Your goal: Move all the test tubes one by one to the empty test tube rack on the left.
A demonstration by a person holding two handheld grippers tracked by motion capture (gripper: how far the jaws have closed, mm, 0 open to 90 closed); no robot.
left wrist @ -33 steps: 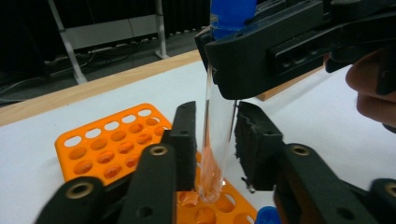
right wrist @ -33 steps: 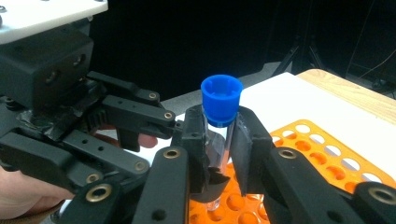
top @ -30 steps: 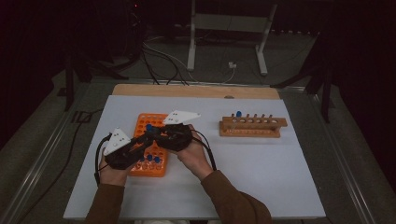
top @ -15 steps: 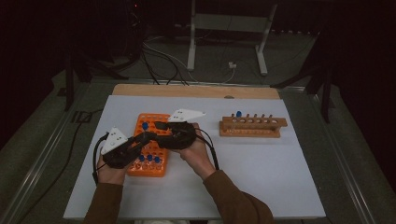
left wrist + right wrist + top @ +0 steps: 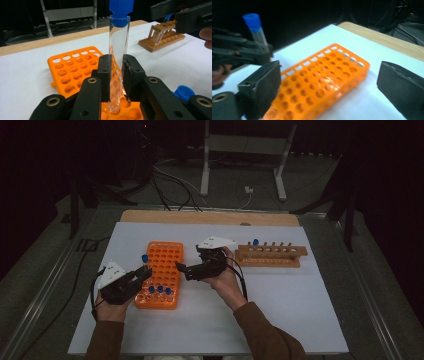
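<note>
Now left hand-held gripper (image 5: 116, 75) clamps blue-capped tube (image 5: 118, 50) upright over orange rack (image 5: 72, 67).

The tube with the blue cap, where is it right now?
The tube stands upright, clamped in the left gripper, just above the near left part of the orange rack. The open right gripper is beside the rack's right edge.

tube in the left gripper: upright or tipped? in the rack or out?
Upright and out. The tube stands vertical, blue cap up, clamped in the left gripper, its rounded base above the orange rack, not seated in a well.
</note>
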